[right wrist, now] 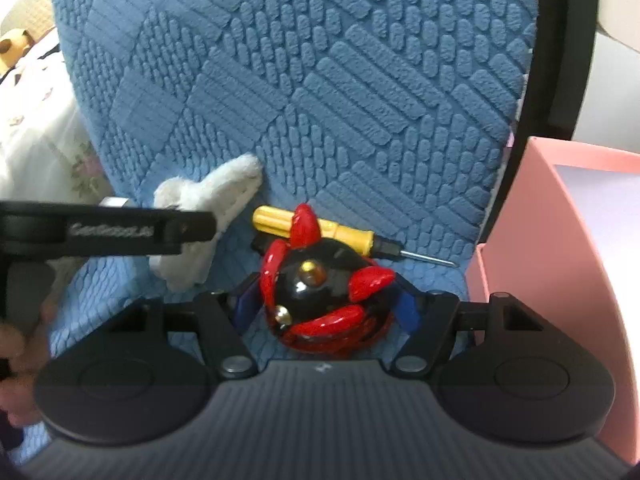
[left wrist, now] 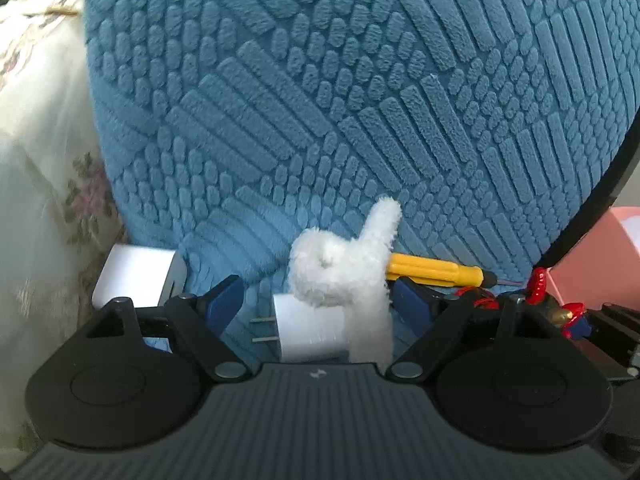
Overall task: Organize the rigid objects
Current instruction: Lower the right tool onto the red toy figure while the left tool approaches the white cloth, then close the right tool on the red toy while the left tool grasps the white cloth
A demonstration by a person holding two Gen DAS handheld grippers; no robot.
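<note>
A: L tongs (left wrist: 318, 300) – state? Need it for the entry.

B: Wide, not gripping. Blue pads stand either side of a white plug adapter (left wrist: 310, 330); gap visible both sides, no contact. A white fluffy toy (left wrist: 340, 276) lies partly over the adapter, so the pads straddle both. My read: lined up for the adapter, toy is just in the way.

A: R tongs (right wrist: 326, 304)?

B: Around the red-and-black spiky ball (right wrist: 324, 300). Pads sit v. close to its flanks, but can't tell if they press or only bracket it. Ball rests on the blue textured cushion (right wrist: 320, 80); no lift seen. Logging as undetermined.

A: Why everything at the near edge?

B: Judgement only: items lie loose on the cushion where both hands can come down on them at a slant. Pink box (right wrist: 560, 240) stands just beside the cushion on the R, open top – prob. the bin for rigid items. The ball is closest to it.

A: Counts.

B: White adapters x2: the one between L pads, plus a second white block (left wrist: 138, 276) further left, touching the cushion edge. Yellow-handled screwdriver (right wrist: 320, 232) x1, lying flat behind the ball, tip toward the box. Spiky ball x1. Fluffy toy x1 – soft, so prob. not to be sorted. Pink box x1; inside not visible.

A: Risk?

B: L pads may catch fluff with the adapter. Ball is round + glossy, could squirt out.
</note>
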